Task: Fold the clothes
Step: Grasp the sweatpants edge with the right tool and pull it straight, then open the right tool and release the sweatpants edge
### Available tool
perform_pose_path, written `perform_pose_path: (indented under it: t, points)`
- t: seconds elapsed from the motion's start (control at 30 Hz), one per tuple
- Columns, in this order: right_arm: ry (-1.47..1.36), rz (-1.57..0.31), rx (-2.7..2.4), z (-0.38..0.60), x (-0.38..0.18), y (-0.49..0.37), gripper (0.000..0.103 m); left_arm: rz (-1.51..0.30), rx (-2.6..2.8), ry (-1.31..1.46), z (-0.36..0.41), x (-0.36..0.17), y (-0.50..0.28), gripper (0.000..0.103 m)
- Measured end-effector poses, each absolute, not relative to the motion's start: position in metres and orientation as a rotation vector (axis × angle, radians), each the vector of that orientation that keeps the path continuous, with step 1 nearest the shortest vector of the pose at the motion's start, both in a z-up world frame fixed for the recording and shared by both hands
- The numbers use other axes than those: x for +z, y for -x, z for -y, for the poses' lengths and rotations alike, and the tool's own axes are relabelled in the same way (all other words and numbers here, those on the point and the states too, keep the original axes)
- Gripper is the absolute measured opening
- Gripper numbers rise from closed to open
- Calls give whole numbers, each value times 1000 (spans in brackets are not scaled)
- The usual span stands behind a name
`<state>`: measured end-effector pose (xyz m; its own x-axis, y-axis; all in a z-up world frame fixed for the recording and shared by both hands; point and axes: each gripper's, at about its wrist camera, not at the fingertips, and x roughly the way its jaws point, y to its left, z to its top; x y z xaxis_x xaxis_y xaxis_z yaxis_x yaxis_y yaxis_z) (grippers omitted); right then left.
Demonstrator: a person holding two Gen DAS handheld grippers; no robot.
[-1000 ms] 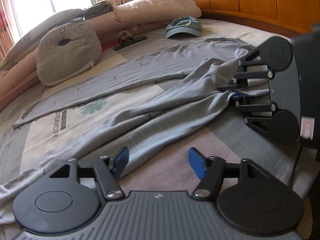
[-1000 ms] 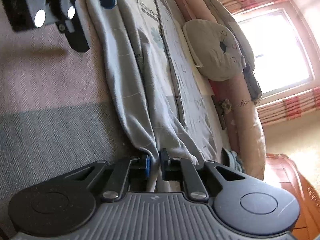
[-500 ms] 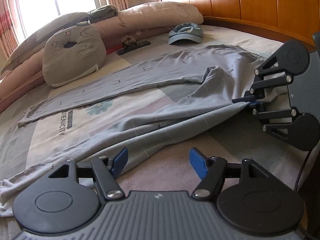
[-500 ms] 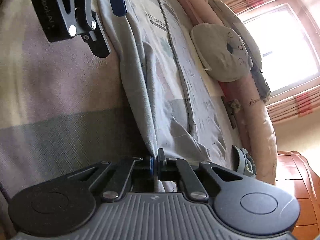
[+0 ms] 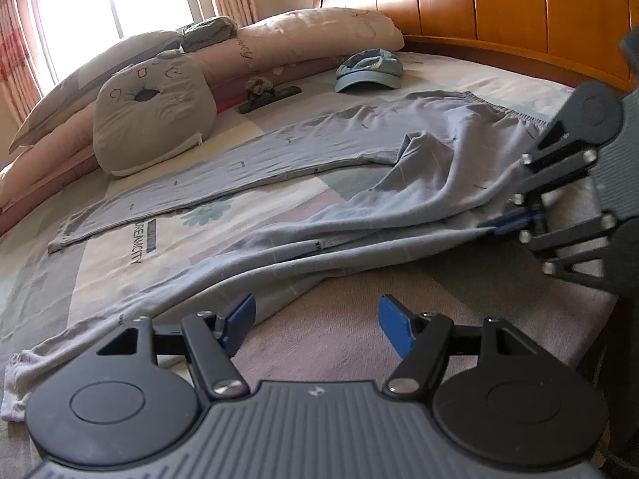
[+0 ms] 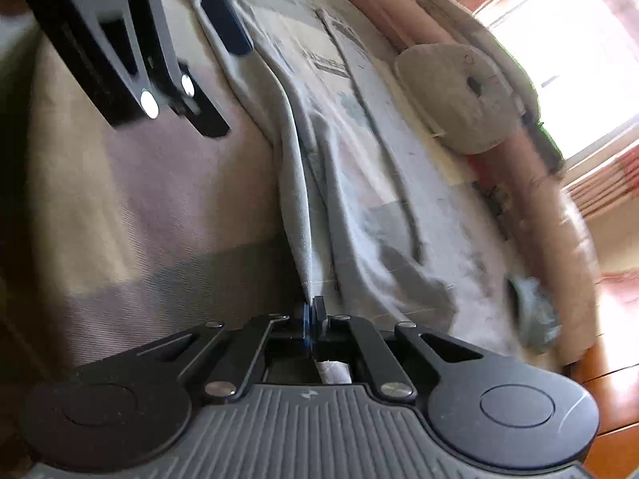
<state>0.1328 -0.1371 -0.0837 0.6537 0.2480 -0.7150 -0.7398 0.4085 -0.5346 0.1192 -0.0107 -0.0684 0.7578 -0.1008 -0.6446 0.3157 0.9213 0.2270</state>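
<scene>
One trouser edge (image 6: 303, 239) in right gripper (image 6: 310, 311)

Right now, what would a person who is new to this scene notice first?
Grey trousers lie spread across the middle of the bed, one leg flat, the other pulled into a ridge by the right tool, shut on its edge. The left tool is open nearby, and a blue cap rests near the wooden headboard.

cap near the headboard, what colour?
Light blue cap; clearest in the left wrist view.

Soft matt grey cloth trousers (image 5: 399, 151) lie before a glossy, smooth wooden headboard (image 5: 499, 4).
</scene>
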Motion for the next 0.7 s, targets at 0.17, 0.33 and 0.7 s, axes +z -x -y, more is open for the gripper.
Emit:
perform_pose_path:
  t: [0.17,0.33,0.7]
  points:
    - [846,-695,756,147,-72,-117,2,-692,-244,-353,14,-71,-114,70]
    - [739,-765,771,159,-71,-117,3,-703,-255,-367,19,-73,-111,70]
    - [41,-836,499,280,-57,-134,42,-717,-275,-371,28,-76,-111,70]
